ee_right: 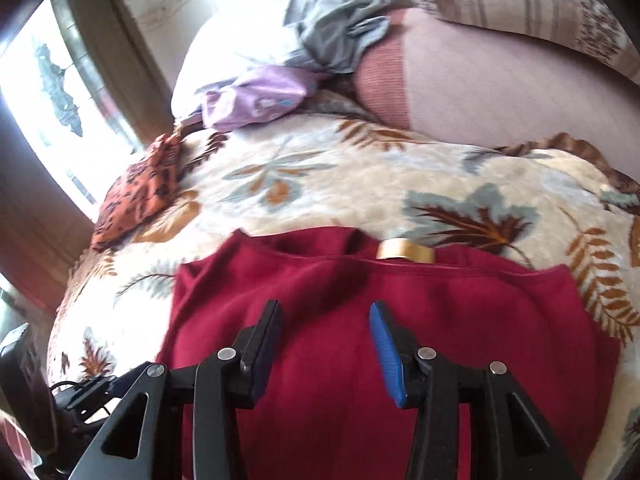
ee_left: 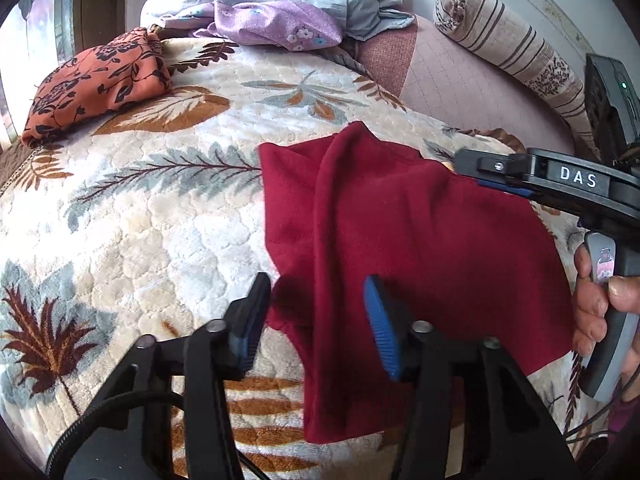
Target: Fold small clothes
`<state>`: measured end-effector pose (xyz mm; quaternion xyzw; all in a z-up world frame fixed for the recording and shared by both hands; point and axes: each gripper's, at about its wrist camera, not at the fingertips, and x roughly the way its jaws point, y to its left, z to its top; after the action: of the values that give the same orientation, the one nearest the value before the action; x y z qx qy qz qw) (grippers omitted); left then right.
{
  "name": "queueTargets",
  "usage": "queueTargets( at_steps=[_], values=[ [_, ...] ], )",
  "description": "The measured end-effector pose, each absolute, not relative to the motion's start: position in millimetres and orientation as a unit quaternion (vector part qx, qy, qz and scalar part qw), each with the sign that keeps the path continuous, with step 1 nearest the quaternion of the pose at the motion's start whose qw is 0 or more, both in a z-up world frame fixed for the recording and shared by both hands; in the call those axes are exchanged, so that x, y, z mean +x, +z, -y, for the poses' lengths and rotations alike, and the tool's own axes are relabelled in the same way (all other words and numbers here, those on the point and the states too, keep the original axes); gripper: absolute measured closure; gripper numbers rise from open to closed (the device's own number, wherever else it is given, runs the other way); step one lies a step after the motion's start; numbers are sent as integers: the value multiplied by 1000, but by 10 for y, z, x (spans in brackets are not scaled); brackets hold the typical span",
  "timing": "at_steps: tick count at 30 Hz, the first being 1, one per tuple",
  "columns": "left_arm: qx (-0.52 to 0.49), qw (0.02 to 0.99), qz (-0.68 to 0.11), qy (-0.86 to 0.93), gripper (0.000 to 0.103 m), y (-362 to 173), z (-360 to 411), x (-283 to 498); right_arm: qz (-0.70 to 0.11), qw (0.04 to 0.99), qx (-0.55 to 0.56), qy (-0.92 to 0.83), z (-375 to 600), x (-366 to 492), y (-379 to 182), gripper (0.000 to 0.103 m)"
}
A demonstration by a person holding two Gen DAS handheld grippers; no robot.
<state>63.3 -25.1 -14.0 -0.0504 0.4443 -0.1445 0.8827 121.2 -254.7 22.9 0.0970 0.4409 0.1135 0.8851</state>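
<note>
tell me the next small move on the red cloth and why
Probably lower the left gripper and close it on the near left edge of the red cloth. Both grippers are open, the right gripper holding nothing above it, and the cloth lies partly folded with a ridge down its middle on the blanket, so it needs a grip before another fold.

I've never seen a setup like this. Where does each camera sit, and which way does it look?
Left wrist: on the left gripper, facing along its open fingers over the red garment on the blanket; the right gripper and hand show.
Right wrist: on the right gripper, open over the red garment.
Shared: garment, blanket, orange cloth.
</note>
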Motion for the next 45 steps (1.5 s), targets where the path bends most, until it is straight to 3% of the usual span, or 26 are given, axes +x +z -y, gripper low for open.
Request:
queueTargets(
  at_steps=[6,13,16,23,25,27,29,31,42,45],
  values=[
    [-69,882,-452,-110,38,-158,-34,673,-464,869,66,161,1764,1518,112,58],
    [-59,879,-464,-95,38,-232,-103,736,-504,841,98,167,1500,1917,-228,59],
    [-60,877,-467,-96,38,-238,-105,757,-489,858,55,151,1419,1961,-219,91],
    [-67,874,-471,-99,38,-245,-105,797,-490,858,29,155,1269,2022,-339,94],
    [-67,874,-471,-97,38,-246,-107,802,-490,857,26,156,1264,1996,-276,93],
    [-70,874,-470,-97,38,-246,-111,807,-500,851,32,160,1265,1988,-225,84],
    [-69,875,-470,-98,38,-248,-109,802,-508,846,26,160,1246,1959,-192,49],
    [-68,875,-470,-97,38,-255,-112,804,-507,846,16,164,1198,1921,-164,35],
    [-89,870,-474,-101,38,-257,-154,815,-508,847,-77,135,912,1920,-346,30],
    [-113,865,-475,-119,38,-242,-165,817,-497,855,-70,133,999,1877,-304,50]
  ],
)
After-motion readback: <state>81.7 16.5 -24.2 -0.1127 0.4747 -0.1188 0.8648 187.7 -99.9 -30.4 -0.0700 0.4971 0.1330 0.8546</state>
